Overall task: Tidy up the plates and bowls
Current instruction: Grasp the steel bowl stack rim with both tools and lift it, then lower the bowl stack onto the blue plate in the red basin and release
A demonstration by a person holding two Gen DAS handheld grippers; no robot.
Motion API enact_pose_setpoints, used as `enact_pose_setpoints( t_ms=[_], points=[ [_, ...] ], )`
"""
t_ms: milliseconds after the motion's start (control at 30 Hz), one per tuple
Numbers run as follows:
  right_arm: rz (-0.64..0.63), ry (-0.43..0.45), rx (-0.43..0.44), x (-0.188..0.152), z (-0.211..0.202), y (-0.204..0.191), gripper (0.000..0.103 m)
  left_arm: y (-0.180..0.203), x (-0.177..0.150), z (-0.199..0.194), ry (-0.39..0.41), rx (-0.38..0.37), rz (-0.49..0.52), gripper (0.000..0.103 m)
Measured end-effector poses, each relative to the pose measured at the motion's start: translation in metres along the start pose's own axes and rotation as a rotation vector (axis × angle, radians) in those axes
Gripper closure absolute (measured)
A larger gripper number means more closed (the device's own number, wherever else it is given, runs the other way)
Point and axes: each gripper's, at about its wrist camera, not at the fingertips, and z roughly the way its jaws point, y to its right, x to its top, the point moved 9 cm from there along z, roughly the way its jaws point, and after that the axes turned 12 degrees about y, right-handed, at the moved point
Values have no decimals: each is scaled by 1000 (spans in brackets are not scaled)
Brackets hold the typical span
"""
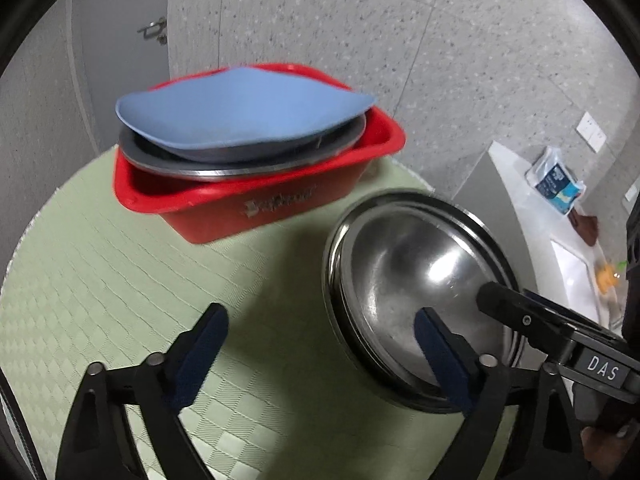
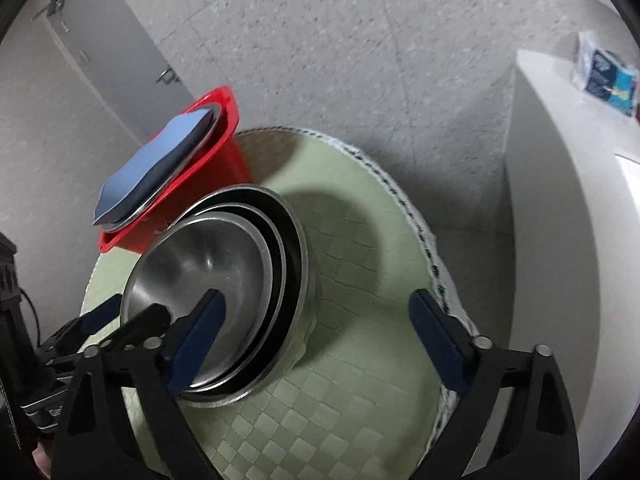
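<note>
Bowls (image 2: 212,276) nested, beside right tongs (image 2: 316,320)

Speckled grey wall (image 1: 400,40), grey door (image 2: 104,40), white counter (image 2: 568,240)

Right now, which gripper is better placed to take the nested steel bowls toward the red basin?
Probably the left gripper. Its open jaws already straddle the near rim of the nested steel bowls, and the red plastic basin lies straight ahead. The right gripper is open too, mostly over bare green mat.
</note>
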Motion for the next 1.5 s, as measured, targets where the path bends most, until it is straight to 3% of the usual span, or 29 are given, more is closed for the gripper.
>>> enact_pose_setpoints(
  t_ms=[167, 400, 967, 1267, 1500],
  points=[
    [5, -56, 79, -8, 11, -7, 43, 8, 5, 18, -16, -13, 6, 32],
    [34, -96, 157, -10, 20, -14, 55, 17, 6, 35, -45, -59, 16, 59],
    [39, -101, 142, -13, 13, -18, 55, 13, 1, 22, -29, -62, 31, 64],
    [55, -69, 181, 4, -3, -36, 55, 12, 28, -19, 60, -73, 30, 64],
    [5, -10, 223, 47, -11, -72, 55, -4, 61, -53, 155, -53, 8, 64]
  ],
)
